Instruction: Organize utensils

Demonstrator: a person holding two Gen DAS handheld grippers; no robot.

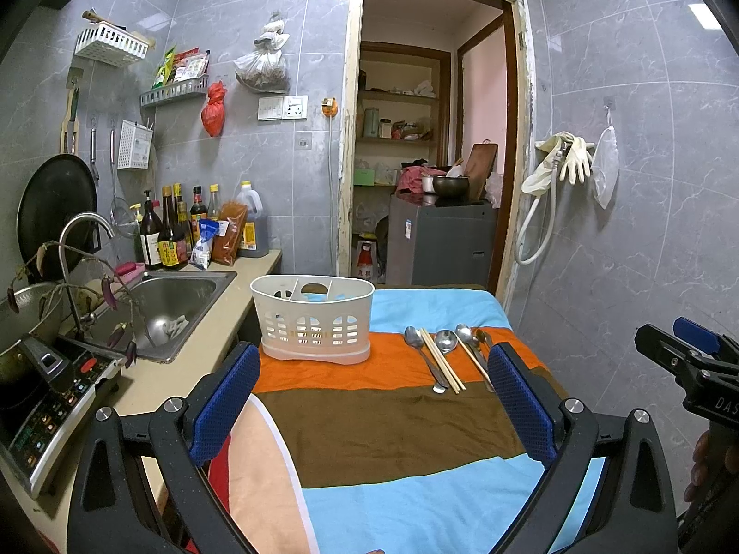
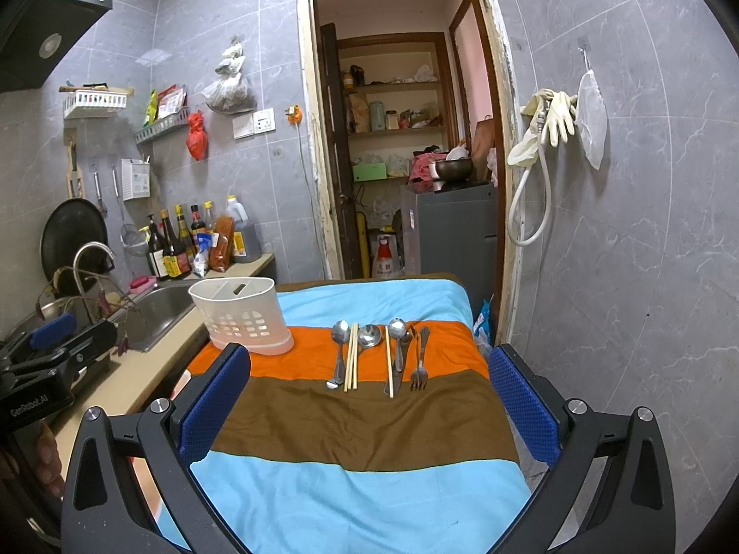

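Note:
A white slotted utensil basket [image 1: 314, 318] [image 2: 240, 316] with dividers stands on the orange stripe of a striped cloth, at the left. To its right lie several utensils in a row: spoons [image 2: 340, 346] [image 1: 418, 348], a pair of chopsticks [image 2: 352, 356] [image 1: 441, 360], a single chopstick [image 2: 389, 369] and forks [image 2: 419, 360]. My left gripper [image 1: 374, 397] is open and empty, above the brown stripe in front of the basket. My right gripper [image 2: 369, 406] is open and empty, in front of the utensils.
A striped cloth [image 2: 360, 420] covers the table. A counter with a steel sink [image 1: 171, 304], bottles [image 1: 171, 235] and an induction cooker [image 1: 41, 397] runs along the left. An open doorway [image 2: 406, 138] is behind the table. A tiled wall with hanging gloves [image 2: 554, 115] is at the right.

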